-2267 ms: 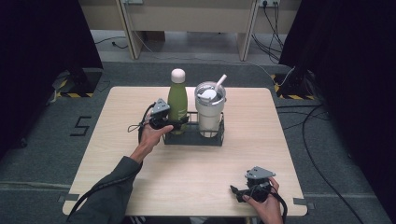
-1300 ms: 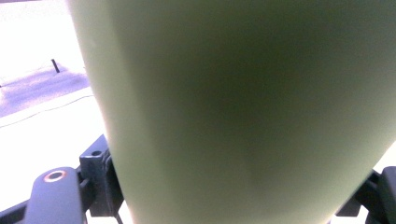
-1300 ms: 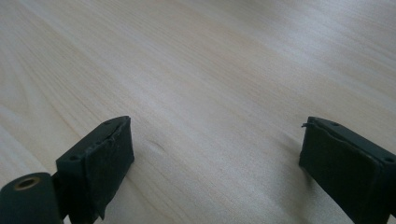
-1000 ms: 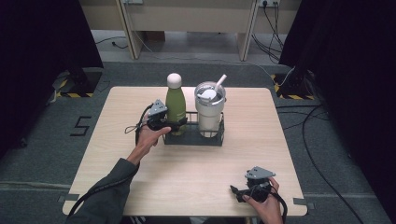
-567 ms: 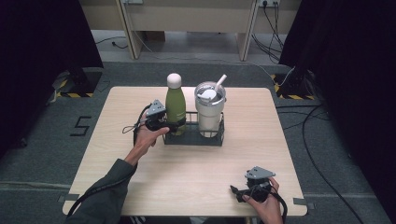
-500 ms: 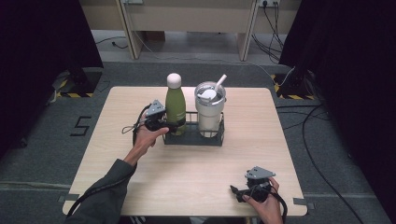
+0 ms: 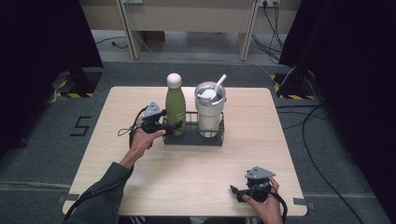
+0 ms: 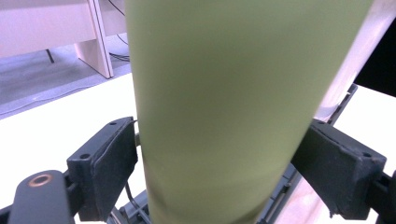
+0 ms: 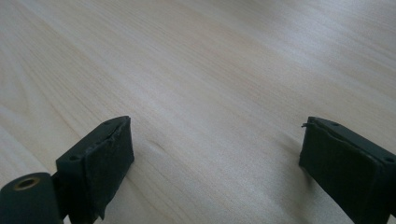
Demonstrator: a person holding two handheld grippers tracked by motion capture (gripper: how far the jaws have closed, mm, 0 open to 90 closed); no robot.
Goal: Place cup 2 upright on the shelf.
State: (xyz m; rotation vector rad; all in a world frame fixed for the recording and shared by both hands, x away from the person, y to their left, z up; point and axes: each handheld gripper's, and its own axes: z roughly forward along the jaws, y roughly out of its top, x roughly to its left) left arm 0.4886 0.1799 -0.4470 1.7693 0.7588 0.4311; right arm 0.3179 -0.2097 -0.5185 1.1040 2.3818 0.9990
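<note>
Two drink containers stand upright in a black wire rack (image 7: 193, 138) near the middle of the pale wooden bench (image 7: 140, 177): a green bottle (image 7: 175, 110) with a cream cap in the rack's left compartment, and a steel tumbler (image 7: 209, 112) with a lid and straw in the right one, just beside it. From the bottom left of the high view a sleeved forearm reaches forward, and its hand (image 7: 142, 142) brings the left tongs (image 7: 172, 127) against the lower body of the bottle from the left side of the rack. In the left gripper view the bottle (image 8: 224, 112) rises between the two black jaws; both pads sit tight against its sides, one on each flank, so the tongs are closed on it, gripping low on the body. Behind the bottle in that view part of the rack's dark frame (image 8: 285, 186) and a pale strip of the tumbler (image 8: 350, 60) can be made out. Near the front right corner of the bench, well apart from the rack, the other hand (image 7: 264, 205) holds the right tongs (image 7: 236, 192), low over the wood and pointing left. In the right gripper view its jaws stand wide apart with bare wood grain between them, holding nothing
</note>
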